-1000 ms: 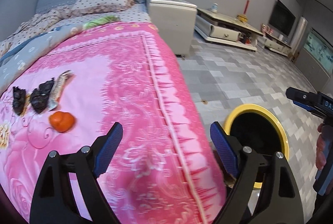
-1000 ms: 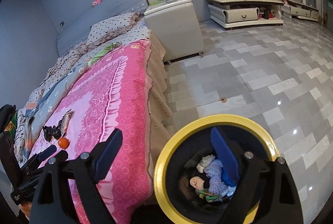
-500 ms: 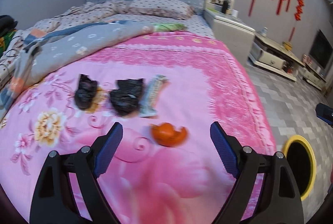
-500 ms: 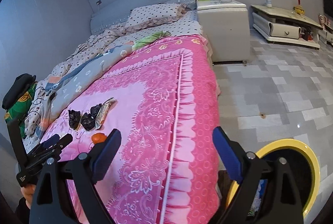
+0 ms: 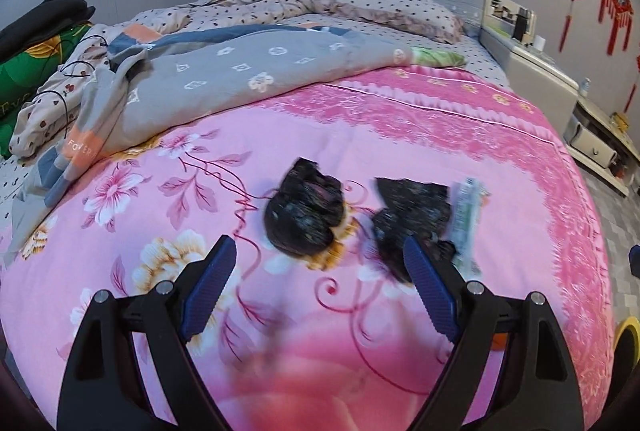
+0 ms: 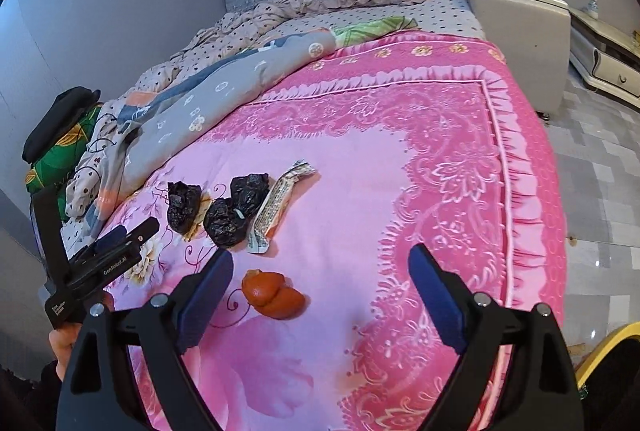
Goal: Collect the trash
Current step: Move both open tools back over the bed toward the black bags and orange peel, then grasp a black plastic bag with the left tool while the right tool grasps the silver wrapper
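Two grippers hang over the pink bedspread, and we see both with jaws spread wide and nothing between the pads. On the left gripper, seen from the right wrist camera, we read "GenRobot.AI" in white along its black body; a smaller white label lower on the handle is too small for us to read. On the grey quilt, an orange band near its corner carries letters starting "FOVER", the rest folded away. The snack wrapper is covered in fine print we cannot make out.

The trash lies together on the bedspread: two crumpled black bags side by side, the wrapper touching the right-hand one, and an orange peel a little nearer to us. In the left wrist view the left black bag sits just ahead of the left gripper, centred between its fingers. The peel lies just ahead of the right gripper, nearer its left finger. The yellow-rimmed bin shows only at the lower right edge.

A second ago the right gripper was over that bin and the left one looked along the bed's edge; both have since swung across onto the bed, and the trash looms larger in both views.
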Tool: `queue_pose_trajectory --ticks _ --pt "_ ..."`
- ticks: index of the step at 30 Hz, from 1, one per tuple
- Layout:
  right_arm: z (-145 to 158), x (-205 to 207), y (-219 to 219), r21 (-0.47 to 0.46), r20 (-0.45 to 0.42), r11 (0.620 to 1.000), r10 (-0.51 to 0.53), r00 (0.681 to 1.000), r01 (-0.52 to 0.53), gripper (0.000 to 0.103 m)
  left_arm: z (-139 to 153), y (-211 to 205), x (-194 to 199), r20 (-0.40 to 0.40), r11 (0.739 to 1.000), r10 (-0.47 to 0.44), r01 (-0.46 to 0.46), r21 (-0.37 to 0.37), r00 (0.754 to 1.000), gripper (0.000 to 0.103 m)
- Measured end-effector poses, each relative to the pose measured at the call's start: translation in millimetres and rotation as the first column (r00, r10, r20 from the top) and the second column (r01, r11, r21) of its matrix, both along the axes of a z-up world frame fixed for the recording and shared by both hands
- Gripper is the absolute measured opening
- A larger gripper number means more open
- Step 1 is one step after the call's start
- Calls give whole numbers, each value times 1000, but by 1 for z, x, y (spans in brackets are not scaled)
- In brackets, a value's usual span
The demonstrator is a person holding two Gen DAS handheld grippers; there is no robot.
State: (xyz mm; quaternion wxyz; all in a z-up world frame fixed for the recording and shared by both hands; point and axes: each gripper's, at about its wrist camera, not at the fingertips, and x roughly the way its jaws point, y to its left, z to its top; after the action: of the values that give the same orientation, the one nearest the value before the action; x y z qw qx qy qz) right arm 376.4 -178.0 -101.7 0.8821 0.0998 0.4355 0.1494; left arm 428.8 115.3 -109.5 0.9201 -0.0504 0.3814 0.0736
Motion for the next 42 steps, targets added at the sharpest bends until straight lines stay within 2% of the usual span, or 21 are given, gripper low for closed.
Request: queue_pose_trajectory --ticks 5,9,11,14,18,21,25,30,32,36,39,41,42 --pt "-23 39 37 -47 -41 998 36 998 -38 86 -10 22 26 -12 999 37 -36 34 999 82" --pt "-46 73 56 -26 -132 998 45 990 -49 86 -18 35 41 -17 999 50 -50 22 999 82" --pt "-55 87 67 -51 -159 998 37 987 -46 86 -24 35 48 -27 999 42 -41 29 999 82" --pt "-65 101 79 -67 -183 996 40 982 -53 85 -33 35 57 -37 998 38 -37 48 999 82" --pt "-73 114 93 -93 -189 993 55 980 -73 84 -42 38 67 -44 999 36 -35 30 998 82" --pt "-83 122 97 -110 -211 991 48 976 -72 78 -49 37 76 -56 999 26 -25 26 998 80" --pt "-94 129 97 -119 -229 991 36 973 -65 73 -56 31 86 -67 999 7 -4 40 998 70" --pt "-101 135 100 -96 -238 993 46 970 -71 70 -66 33 98 -90 1000 7 -7 -3 996 56" --pt "-100 137 103 -93 -240 992 59 969 -83 65 -70 31 102 -94 1000 5 -5 -5 996 47" --pt "-102 141 111 -125 -244 986 74 967 -107 63 -75 32 106 -91 1000 18 -20 -24 996 40" --pt "-106 140 118 -174 -237 978 76 969 -119 51 -76 32 104 -77 999 25 -28 -33 997 36" --pt "-107 140 119 -177 -236 977 79 969 -123 35 -75 34 103 -69 998 31 -35 -49 997 34" --pt "-108 140 120 -177 -237 976 83 968 -127 35 -75 34 102 -66 998 33 -37 -54 997 34"
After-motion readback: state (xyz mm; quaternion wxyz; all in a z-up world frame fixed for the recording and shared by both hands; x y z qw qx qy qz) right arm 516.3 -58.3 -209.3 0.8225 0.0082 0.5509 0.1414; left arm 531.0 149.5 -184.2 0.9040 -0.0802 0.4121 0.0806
